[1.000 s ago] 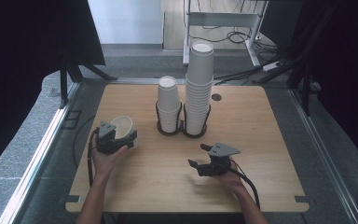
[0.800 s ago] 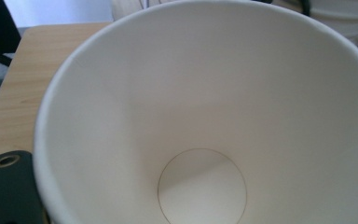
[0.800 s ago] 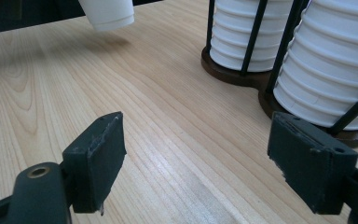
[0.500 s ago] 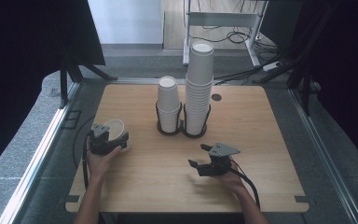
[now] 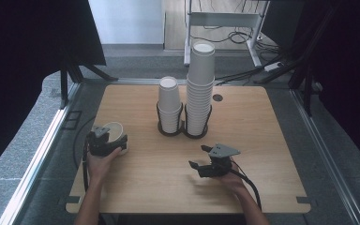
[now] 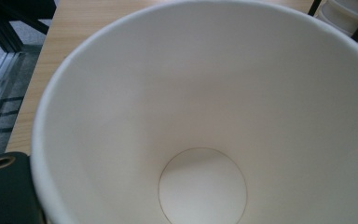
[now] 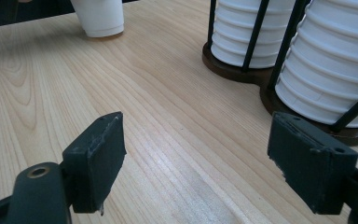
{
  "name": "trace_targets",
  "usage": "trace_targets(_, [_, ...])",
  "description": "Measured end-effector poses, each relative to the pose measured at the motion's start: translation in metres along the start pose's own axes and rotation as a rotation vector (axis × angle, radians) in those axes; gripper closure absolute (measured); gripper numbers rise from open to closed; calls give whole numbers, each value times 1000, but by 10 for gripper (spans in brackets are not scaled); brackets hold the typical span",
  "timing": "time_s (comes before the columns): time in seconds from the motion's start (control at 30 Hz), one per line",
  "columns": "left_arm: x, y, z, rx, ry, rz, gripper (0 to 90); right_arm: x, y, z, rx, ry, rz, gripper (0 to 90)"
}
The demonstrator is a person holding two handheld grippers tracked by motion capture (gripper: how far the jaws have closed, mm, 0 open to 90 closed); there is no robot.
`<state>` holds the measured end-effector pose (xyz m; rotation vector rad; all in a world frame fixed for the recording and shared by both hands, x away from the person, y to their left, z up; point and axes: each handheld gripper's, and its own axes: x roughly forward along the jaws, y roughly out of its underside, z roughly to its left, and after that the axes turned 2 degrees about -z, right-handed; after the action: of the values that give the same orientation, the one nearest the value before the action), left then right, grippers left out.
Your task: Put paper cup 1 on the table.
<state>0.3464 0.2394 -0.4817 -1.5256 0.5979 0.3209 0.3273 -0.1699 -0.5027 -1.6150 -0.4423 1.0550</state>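
A white paper cup [image 5: 115, 129] stands upright at the table's left, its base on the wood [image 7: 100, 18]. My left gripper [image 5: 104, 143] is around it from the near side, and its jaws have just been opening. In the left gripper view the cup's inside [image 6: 200, 116] is very close, with one black jaw beside its wall at the lower left. Whether the pads still press on the cup is hidden. My right gripper [image 5: 196, 168] rests low over the near right of the table, open with nothing between its pads [image 7: 196, 163].
Two stacks of white cups, a short stack [image 5: 169, 101] and a tall stack [image 5: 200, 89], stand in a dark wire holder [image 5: 183, 132] at the table's middle back. In the right gripper view they are close ahead on the right [image 7: 331, 70]. Bare wood [image 5: 262, 122] lies around them.
My left hand has shifted the cup slightly left and set it down upright on the table. The right gripper has stayed where it was.
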Motion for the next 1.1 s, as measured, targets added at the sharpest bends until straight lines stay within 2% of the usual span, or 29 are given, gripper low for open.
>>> trace_targets(0.13, [0, 0, -1, -11, 13, 4, 24, 0, 0, 0, -1, 0, 0, 186])
trace_targets(0.2, [-1, -2, -2, -25, -6, -6, 2, 0, 0, 0, -1, 0, 1, 185])
trace_targets(0.27, [-5, -4, -3, -33, -16, -25, 0, 0, 0, 0, -1, 1, 1, 186])
trace_targets(0.4, [-13, -7, -6, -28, -3, -55, 0, 0, 0, 0, -2, 4, 3, 185])
trace_targets(0.5, [-20, -9, -9, -25, -17, -76, 0, 0, 0, 0, -3, 6, 5, 185])
trace_targets(0.63, [-34, -13, -12, -25, -11, -109, 0, -1, 0, 0, -6, 8, 7, 185])
trace_targets(0.77, [-45, -17, -15, -15, 7, -137, 0, -1, -1, 0, -6, 10, 5, 185])
trace_targets(0.9, [-51, -20, -19, 9, -3, -158, 0, -1, 0, 0, -8, 10, 6, 185])
trace_targets(1.1, [-60, -23, -19, 18, -1, -200, 0, -2, -1, -1, -9, 12, 6, 185])
